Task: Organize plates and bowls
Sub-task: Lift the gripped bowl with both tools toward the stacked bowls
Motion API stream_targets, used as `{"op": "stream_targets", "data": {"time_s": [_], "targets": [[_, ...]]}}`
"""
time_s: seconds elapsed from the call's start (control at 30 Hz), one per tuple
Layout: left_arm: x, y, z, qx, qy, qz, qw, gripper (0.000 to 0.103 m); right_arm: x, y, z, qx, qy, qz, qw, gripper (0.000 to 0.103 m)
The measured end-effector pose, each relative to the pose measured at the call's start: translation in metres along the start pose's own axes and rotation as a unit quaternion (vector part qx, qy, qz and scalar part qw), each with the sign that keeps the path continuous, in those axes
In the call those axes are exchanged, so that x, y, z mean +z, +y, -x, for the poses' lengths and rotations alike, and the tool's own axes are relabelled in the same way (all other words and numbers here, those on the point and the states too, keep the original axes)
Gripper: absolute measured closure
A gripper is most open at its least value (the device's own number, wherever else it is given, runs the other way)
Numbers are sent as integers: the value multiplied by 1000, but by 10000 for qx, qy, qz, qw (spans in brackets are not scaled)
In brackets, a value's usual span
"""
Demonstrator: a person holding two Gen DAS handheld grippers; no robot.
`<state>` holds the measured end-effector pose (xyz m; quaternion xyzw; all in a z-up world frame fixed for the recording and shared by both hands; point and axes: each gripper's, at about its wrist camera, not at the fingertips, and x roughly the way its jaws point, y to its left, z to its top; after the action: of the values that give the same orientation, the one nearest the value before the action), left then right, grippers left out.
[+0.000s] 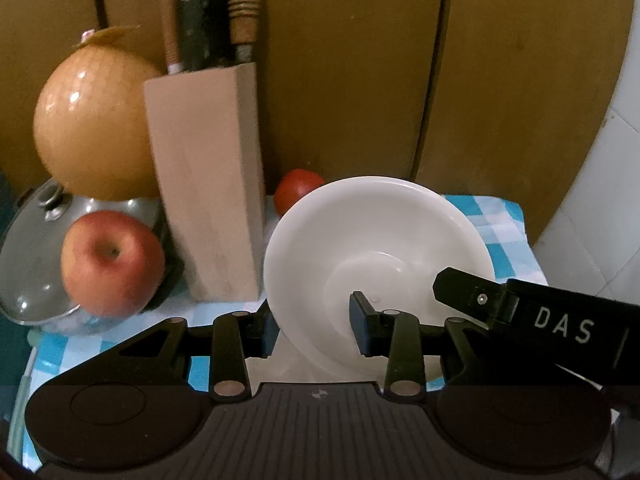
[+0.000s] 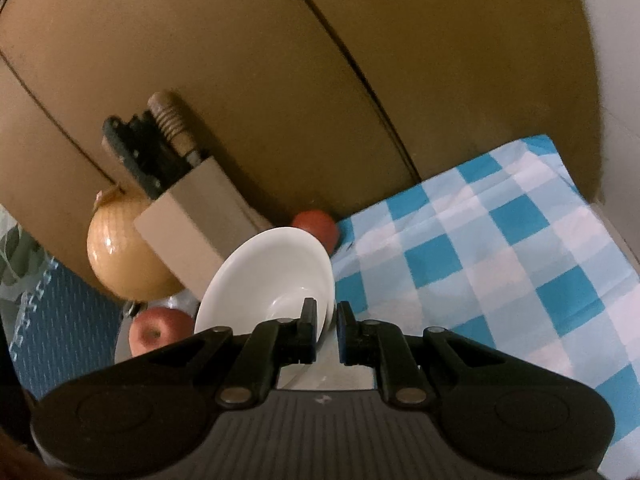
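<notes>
A white deep plate (image 1: 380, 232) hangs tilted above the blue-and-white checked cloth (image 2: 500, 260), held by both grippers. My left gripper (image 1: 316, 324) is shut on its near rim, with one pad inside the plate and the other behind its outer wall. A black finger (image 1: 456, 286) of the right gripper reaches onto the plate's right rim. In the right wrist view the plate (image 2: 272, 268) stands edge-on, and my right gripper (image 2: 326, 320) is shut on its rim, one pad on either side.
Left of the plate stand a wooden knife block (image 1: 208, 184), a large yellow melon-like fruit (image 1: 96, 120), a red apple (image 1: 112, 260) and a pot with a glass lid (image 1: 32, 264). A tomato (image 1: 298, 190) lies behind the plate. Brown cabinet doors (image 1: 360, 60) close the back.
</notes>
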<state>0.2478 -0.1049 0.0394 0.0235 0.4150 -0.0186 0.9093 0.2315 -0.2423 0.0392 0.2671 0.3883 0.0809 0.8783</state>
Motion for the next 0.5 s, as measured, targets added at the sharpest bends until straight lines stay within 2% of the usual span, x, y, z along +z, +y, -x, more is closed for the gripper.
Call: {"op": "stream_targets", "data": {"time_s": [0.5], "targets": [[-39, 37, -4, 65, 418, 247, 9988, 58, -41, 17, -13, -174, 510, 254, 9982, 91]]}}
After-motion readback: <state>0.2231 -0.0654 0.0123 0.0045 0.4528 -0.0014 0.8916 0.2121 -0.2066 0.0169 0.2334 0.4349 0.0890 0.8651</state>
